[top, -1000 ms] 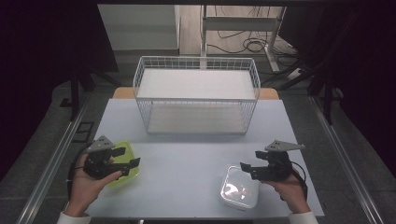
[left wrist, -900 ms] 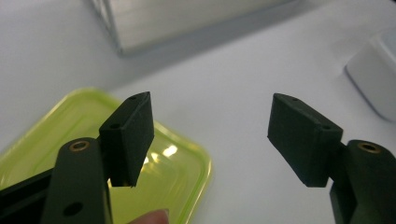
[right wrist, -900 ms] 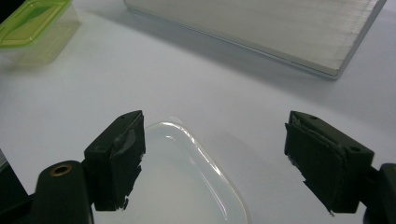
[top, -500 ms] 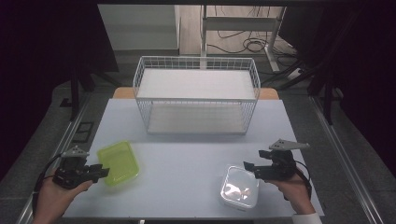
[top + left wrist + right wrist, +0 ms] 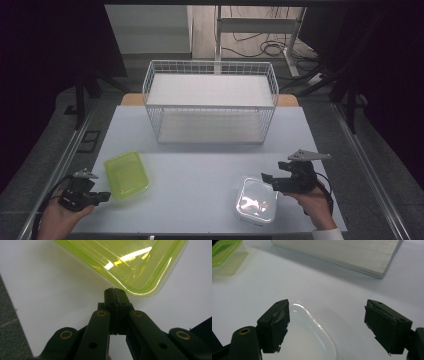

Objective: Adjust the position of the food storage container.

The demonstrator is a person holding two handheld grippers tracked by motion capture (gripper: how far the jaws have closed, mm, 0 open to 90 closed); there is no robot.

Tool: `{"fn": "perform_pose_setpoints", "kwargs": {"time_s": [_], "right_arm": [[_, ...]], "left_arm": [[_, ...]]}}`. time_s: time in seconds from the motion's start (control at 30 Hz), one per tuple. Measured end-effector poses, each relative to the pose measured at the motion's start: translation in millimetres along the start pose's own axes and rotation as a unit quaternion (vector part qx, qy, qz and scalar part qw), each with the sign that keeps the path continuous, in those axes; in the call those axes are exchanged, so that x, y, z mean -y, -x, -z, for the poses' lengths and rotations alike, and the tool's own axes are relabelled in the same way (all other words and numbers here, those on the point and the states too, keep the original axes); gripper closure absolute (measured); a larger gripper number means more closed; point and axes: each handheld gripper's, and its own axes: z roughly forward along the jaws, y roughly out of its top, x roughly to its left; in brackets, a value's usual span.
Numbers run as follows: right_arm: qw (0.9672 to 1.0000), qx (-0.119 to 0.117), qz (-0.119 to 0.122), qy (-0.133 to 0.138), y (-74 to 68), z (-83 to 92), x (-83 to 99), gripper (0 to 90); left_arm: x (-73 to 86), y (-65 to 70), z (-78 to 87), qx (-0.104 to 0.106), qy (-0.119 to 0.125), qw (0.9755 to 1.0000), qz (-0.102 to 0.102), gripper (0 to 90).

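A yellow-green clear container (image 5: 126,173) (image 5: 130,262) lies at the table's front left. My left gripper (image 5: 102,196) (image 5: 114,291) sits just left of it near the table's edge. Its jaws have just been closing and now meet with nothing between them, their tips a little short of the container's corner. A white clear container (image 5: 256,200) (image 5: 309,337) lies at the front right. Beside its right edge my right gripper (image 5: 267,180) (image 5: 328,315) hangs open, the container's corner below its left finger (image 5: 275,322), nothing gripped.
A white wire basket (image 5: 210,100) with a pale board in its bottom (image 5: 342,252) stands at the back middle of the light table (image 5: 200,165). The green container (image 5: 224,250) lies far off in the right gripper view. Dark floor and cables surround the table.
My left gripper has drawn back from over the green container toward the front left corner and sunk lower, and its jaws have shut empty. The right gripper has stayed put.
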Motion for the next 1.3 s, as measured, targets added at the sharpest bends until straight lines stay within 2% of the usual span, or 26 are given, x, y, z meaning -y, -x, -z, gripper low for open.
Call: {"fn": "perform_pose_setpoints", "kwargs": {"time_s": [0.27,0.6,0.73,0.93,1.07,1.17,1.2,1.23,1.3], "right_arm": [[1.0000,0.001,0.000,-0.002,0.8,-0.9,0.8,20.2],[1.0000,0.003,-0.002,-0.005,2.1,-1.0,3.9,20.2],[1.0000,0.003,-0.002,-0.009,3.1,-2.0,4.8,20.2],[0.9999,0.002,-0.003,-0.012,3.5,-2.4,5.4,20.2],[0.9999,0.003,-0.004,-0.012,4.3,-2.6,6.1,20.2],[0.9999,0.002,-0.005,-0.012,4.6,-1.9,6.6,20.2],[0.9999,0.002,-0.004,-0.012,4.7,-1.9,6.5,20.2],[0.9999,0.002,-0.004,-0.012,4.7,-1.9,6.5,20.2],[0.9999,0.003,-0.004,-0.012,4.7,-2.7,6.0,20.2]], "left_arm": [[-5.6,7.1,-10.4,0.008,-0.008,0.9999,-0.011,89.5],[-25.1,33.6,-27.9,0.026,-0.006,0.9990,-0.036,89.4],[-39.1,49.3,-38.2,0.026,-0.011,0.9979,-0.059,89.5],[-46.8,57.8,-44.7,0.031,-0.003,0.9977,-0.060,89.4],[-45.6,57.2,-40.2,0.040,0.001,0.9976,-0.056,89.4],[-42.6,54.0,-26.9,0.046,0.017,0.9975,-0.051,89.4],[-41.2,48.1,-14.0,0.041,0.029,0.9977,-0.044,89.5],[-41.2,48.1,-14.0,0.041,0.029,0.9977,-0.044,89.5],[-41.3,36.7,-0.6,0.029,0.039,0.9982,-0.036,89.4]]}}
